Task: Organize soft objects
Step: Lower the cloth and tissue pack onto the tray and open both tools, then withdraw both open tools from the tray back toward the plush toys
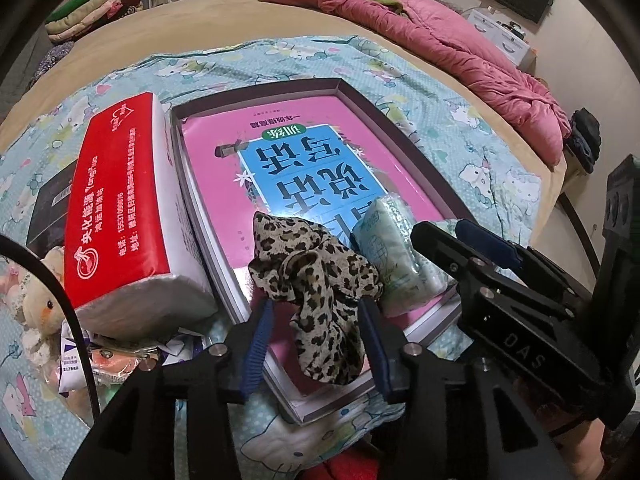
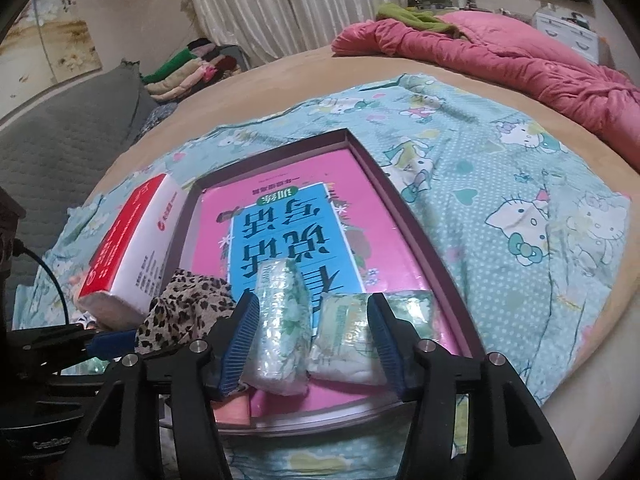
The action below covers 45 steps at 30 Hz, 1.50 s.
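A shallow purple-rimmed box [image 1: 360,96] [image 2: 400,196] lies on the bed with a pink and blue book [image 1: 304,152] [image 2: 288,224] inside. A leopard-print cloth [image 1: 320,292] [image 2: 188,312] lies over the box's near edge. My left gripper [image 1: 316,340] is open, its fingers on either side of the cloth. Two green-white tissue packs [image 2: 280,332] [image 2: 352,348] lie in the box's near part. My right gripper [image 2: 312,344] is open around both packs. In the left wrist view one pack [image 1: 392,256] shows beside the right gripper [image 1: 460,236].
A red and white tissue brick [image 1: 124,208] [image 2: 132,240] lies left of the box. A plush toy [image 1: 40,304] and small packets [image 1: 108,356] lie at the near left. A pink quilt [image 1: 460,48] [image 2: 500,52] lies at the far right; folded clothes [image 1: 92,8] are stacked at the far left.
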Available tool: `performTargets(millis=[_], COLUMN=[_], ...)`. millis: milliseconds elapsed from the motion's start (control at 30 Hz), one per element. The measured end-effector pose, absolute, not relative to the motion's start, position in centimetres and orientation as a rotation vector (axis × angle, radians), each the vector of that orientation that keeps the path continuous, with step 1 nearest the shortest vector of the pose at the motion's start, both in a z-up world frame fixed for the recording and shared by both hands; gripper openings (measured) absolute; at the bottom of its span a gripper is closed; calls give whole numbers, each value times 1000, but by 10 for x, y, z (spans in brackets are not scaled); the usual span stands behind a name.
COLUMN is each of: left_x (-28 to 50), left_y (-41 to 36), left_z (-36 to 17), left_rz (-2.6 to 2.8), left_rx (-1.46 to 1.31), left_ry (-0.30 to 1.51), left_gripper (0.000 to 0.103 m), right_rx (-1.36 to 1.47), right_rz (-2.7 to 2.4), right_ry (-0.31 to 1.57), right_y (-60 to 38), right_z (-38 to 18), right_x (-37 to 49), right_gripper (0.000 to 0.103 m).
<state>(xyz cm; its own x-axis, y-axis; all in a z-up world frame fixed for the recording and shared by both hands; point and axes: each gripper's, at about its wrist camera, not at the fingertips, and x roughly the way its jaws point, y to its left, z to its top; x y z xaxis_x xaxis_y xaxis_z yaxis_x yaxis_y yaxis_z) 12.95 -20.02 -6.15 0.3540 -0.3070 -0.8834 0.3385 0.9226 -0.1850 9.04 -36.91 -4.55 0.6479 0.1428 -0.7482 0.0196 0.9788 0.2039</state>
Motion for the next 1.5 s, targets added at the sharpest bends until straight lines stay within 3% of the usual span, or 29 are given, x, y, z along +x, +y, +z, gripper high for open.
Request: performTargets(millis=[400,867,1500], left_x=[123,105,88], left_y=[-198,-187,-159], left_z=[-49,-23,-4], left_rz=[-411,-353,-304], left_rx=[31,47,22], left_ry=[1106,1034,1006], left_gripper=[72,84,88], right_rx=[216,161,123], right_rz=[18,-44,-115], right_ry=[839,822,805], right_y=[-381,-379,-379], right_z=[-42,-38,-25], right_x=[87,85,77], right_gripper=[66,74,75])
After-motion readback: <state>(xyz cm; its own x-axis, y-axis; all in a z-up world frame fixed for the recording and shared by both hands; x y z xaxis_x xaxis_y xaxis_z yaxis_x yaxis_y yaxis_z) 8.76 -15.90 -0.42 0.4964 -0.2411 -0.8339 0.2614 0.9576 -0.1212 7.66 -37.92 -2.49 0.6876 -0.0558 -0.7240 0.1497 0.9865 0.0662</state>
